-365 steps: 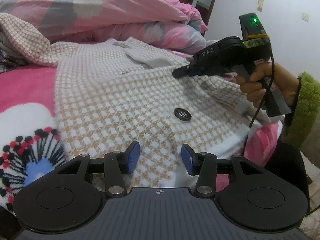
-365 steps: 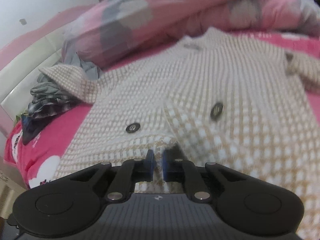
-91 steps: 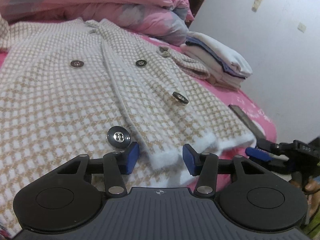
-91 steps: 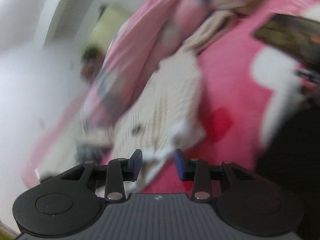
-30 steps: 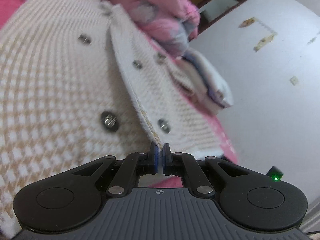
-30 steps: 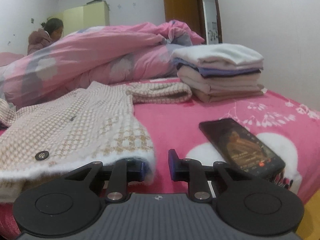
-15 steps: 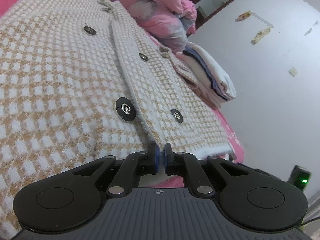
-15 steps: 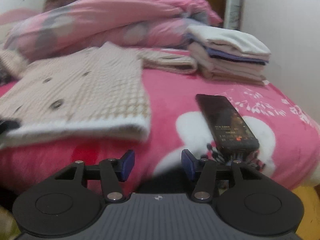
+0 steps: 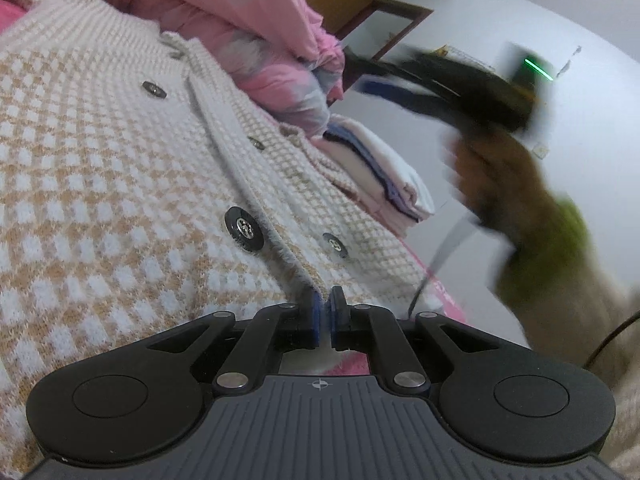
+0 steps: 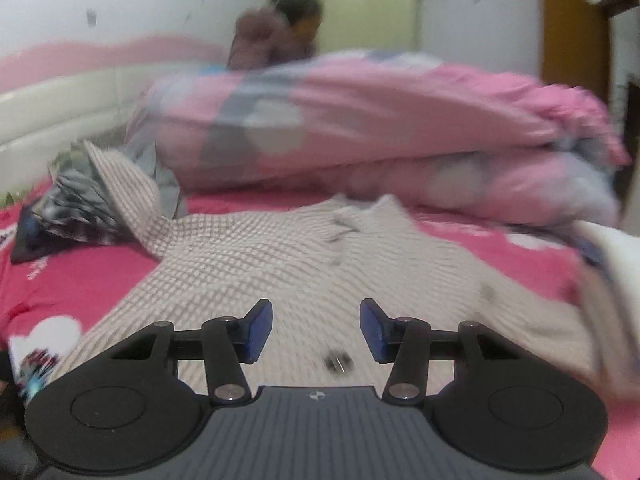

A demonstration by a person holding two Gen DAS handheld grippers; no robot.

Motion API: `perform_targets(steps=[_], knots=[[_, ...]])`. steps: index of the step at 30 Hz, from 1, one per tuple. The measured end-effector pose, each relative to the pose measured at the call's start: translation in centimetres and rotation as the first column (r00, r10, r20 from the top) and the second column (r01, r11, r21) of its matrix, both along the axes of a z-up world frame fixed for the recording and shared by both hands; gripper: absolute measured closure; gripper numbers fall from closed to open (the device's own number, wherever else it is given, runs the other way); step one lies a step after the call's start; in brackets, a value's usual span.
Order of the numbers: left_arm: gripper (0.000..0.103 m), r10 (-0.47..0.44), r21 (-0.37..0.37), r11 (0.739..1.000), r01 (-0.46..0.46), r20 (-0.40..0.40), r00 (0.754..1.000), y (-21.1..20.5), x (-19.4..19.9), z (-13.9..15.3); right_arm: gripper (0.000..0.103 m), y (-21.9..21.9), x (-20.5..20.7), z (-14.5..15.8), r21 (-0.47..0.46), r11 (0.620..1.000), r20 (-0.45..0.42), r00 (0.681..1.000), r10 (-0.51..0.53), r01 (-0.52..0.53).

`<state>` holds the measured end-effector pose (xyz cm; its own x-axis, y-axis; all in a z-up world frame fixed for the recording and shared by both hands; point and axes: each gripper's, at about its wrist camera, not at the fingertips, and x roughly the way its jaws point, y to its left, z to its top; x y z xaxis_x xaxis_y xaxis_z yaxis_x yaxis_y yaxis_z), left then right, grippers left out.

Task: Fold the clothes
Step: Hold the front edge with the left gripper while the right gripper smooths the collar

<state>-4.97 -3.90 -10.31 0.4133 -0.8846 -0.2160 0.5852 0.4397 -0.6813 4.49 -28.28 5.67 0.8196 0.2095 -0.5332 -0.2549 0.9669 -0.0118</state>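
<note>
Cardigan point(image 9: 120, 184) hem in left claw point(image 9: 325, 312)

Right gripper point(image 10: 316, 330) fingers apart above checked cardigan point(image 10: 280, 264); pink duvet point(image 10: 360, 120) behind

A pink bed cover point(image 10: 500, 256) with white flower prints spreads across the bed. A bunched pink and grey duvet point(image 10: 360, 128) lies along its far side, below a cream padded headboard point(image 10: 60, 116). A crumpled grey plaid garment point(image 10: 76, 204) sits at the left edge of the bed. A stack of folded clothes point(image 9: 384, 172), white on top with purple and pale pink layers, rests near the white wall point(image 9: 500, 28). A brown wooden door point(image 10: 572, 28) stands at the right. A blurred person point(image 10: 276, 32) sits beyond the duvet, before a pale yellow cabinet point(image 10: 372, 12).
</note>
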Motion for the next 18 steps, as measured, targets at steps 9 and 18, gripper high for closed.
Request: perform_targets(steps=[9, 18], knots=[[0.097, 0.0, 0.007, 1.0, -0.001, 0.066, 0.998, -1.1, -0.4, 0.3, 0.055, 2.8, 23.0, -6.6, -0.114, 0.98, -0.149, 0.972, -0.181, 0.165], [0.099, -0.008, -0.008, 1.0, 0.009, 0.108, 0.994, -1.9, -0.7, 0.5, 0.096, -3.0, 25.7, -9.4, 0.203, 0.956, -0.238, 0.958, -0.16, 0.21]])
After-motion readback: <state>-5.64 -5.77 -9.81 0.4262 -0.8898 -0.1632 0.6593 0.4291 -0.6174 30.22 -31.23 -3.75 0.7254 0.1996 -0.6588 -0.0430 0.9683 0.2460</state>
